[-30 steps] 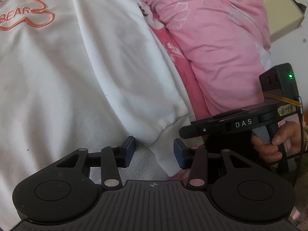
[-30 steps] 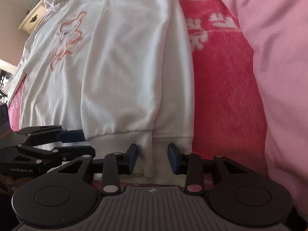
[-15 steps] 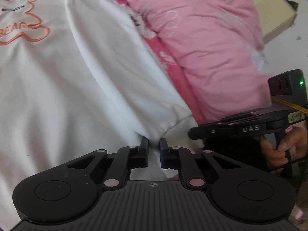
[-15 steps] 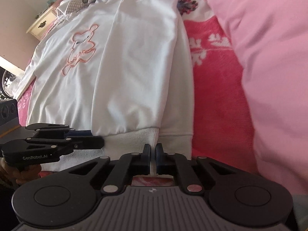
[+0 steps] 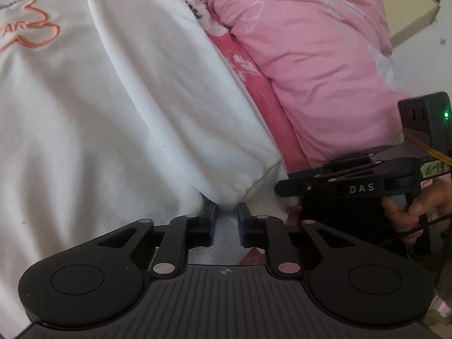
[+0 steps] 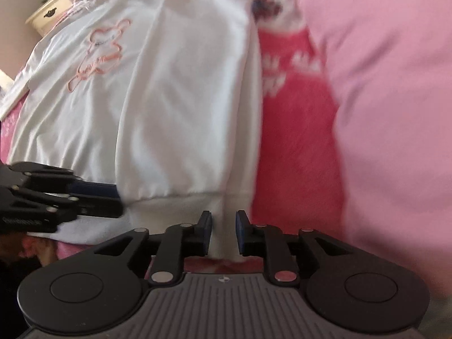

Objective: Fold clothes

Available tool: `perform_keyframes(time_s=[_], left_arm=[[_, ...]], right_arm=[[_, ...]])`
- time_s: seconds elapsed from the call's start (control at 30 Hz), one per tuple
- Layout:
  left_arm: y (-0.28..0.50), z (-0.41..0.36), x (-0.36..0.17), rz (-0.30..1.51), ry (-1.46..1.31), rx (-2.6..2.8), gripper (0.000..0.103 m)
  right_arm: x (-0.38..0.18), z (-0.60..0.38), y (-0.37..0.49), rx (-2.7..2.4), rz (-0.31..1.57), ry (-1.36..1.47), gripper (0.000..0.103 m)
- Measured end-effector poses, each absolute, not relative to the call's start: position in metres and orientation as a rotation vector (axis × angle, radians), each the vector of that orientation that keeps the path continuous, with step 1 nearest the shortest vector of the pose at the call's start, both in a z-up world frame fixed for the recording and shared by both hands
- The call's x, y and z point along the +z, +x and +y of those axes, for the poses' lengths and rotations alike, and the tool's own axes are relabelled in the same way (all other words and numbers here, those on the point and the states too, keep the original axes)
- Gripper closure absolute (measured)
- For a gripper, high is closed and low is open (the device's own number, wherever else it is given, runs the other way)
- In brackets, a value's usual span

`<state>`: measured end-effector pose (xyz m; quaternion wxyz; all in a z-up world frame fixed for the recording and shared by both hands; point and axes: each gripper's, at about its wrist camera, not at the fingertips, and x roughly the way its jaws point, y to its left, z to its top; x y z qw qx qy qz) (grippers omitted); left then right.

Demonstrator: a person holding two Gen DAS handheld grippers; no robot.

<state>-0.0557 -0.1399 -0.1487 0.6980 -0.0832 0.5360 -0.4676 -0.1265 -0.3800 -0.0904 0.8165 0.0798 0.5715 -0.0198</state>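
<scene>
A white sweatshirt (image 5: pixel 113 113) with an orange bear outline (image 5: pixel 31 25) lies spread on the bed, one sleeve (image 5: pixel 183 99) folded over its body. My left gripper (image 5: pixel 227 217) is at the ribbed hem, its jaws opening slightly while the pads still pinch hem fabric. In the right wrist view the sweatshirt (image 6: pixel 175 99) runs away from me, and my right gripper (image 6: pixel 224 220) grips the hem (image 6: pixel 180 206) near its right corner, jaws likewise opening a little, the cloth raised off the bed. Each gripper shows in the other's view: right gripper (image 5: pixel 282 190), left gripper (image 6: pixel 113 200).
A pink quilt (image 5: pixel 310 56) is bunched along the sweatshirt's right side, over a red patterned blanket (image 6: pixel 293 141). A cream box (image 5: pixel 409 2) sits at the far right, a cream dresser (image 6: pixel 50 14) beyond the collar. A person's hand (image 5: pixel 409 212) holds the right gripper's handle.
Both grippers went from open around the hem to closed on it, then their jaws widened slightly. The right gripper rose, lifting the hem edge off the blanket.
</scene>
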Motion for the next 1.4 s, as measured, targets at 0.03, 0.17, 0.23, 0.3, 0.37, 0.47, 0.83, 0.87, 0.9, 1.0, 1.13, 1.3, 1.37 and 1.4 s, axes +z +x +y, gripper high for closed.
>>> perform_keyframes(time_s=[0.03, 0.17, 0.23, 0.3, 0.37, 0.47, 0.83, 0.87, 0.9, 1.0, 1.13, 1.3, 1.37, 1.4], left_arm=[[-0.054, -0.136, -0.144, 1.182, -0.188, -1.045, 0.076], [-0.040, -0.124, -0.124, 1.089, -0.200, -1.017, 0.067], [-0.027, -0.120, -0.117, 1.055, -0.225, -0.987, 0.066], [-0.012, -0.119, -0.116, 1.033, -0.243, -0.947, 0.066], [0.001, -0.122, -0.120, 1.017, -0.262, -0.905, 0.066], [0.015, -0.124, -0.136, 1.059, -0.303, -0.844, 0.066], [0.032, -0.081, -0.177, 1.193, -0.613, -0.838, 0.067], [0.034, -0.077, -0.180, 1.195, -0.638, -0.839, 0.067], [0.035, -0.074, -0.182, 1.197, -0.657, -0.839, 0.067], [0.041, -0.062, -0.184, 1.201, -0.706, -0.829, 0.068], [0.053, -0.030, -0.169, 1.177, -0.692, -0.752, 0.067], [0.079, 0.054, -0.117, 1.108, -0.593, -0.538, 0.064], [0.086, 0.102, -0.101, 1.084, -0.573, -0.364, 0.061], [0.087, 0.125, -0.096, 1.070, -0.585, -0.276, 0.061]], right_arm=[[-0.082, -0.380, -0.126, -0.036, 1.174, 0.163, 0.084], [-0.058, -0.375, -0.108, 0.006, 0.957, 0.128, 0.075], [-0.055, -0.367, -0.082, 0.022, 0.861, 0.088, 0.064], [-0.059, -0.358, -0.045, 0.050, 0.819, 0.087, 0.064], [-0.067, -0.352, 0.000, 0.087, 0.801, 0.131, 0.064], [-0.079, -0.342, 0.062, 0.109, 0.796, 0.191, 0.080], [-0.149, -0.329, 0.243, 0.048, 0.843, 0.208, 0.095], [-0.159, -0.328, 0.251, 0.051, 0.861, 0.203, 0.095], [-0.164, -0.327, 0.254, 0.056, 0.862, 0.194, 0.096], [-0.160, -0.327, 0.250, 0.069, 0.849, 0.200, 0.095], [-0.122, -0.328, 0.222, 0.185, 0.811, 0.319, 0.093], [-0.089, -0.283, 0.197, 0.455, 0.875, 0.396, 0.092], [-0.088, -0.255, 0.198, 0.577, 0.897, 0.449, 0.089], [-0.088, -0.239, 0.198, 0.625, 0.908, 0.471, 0.088]])
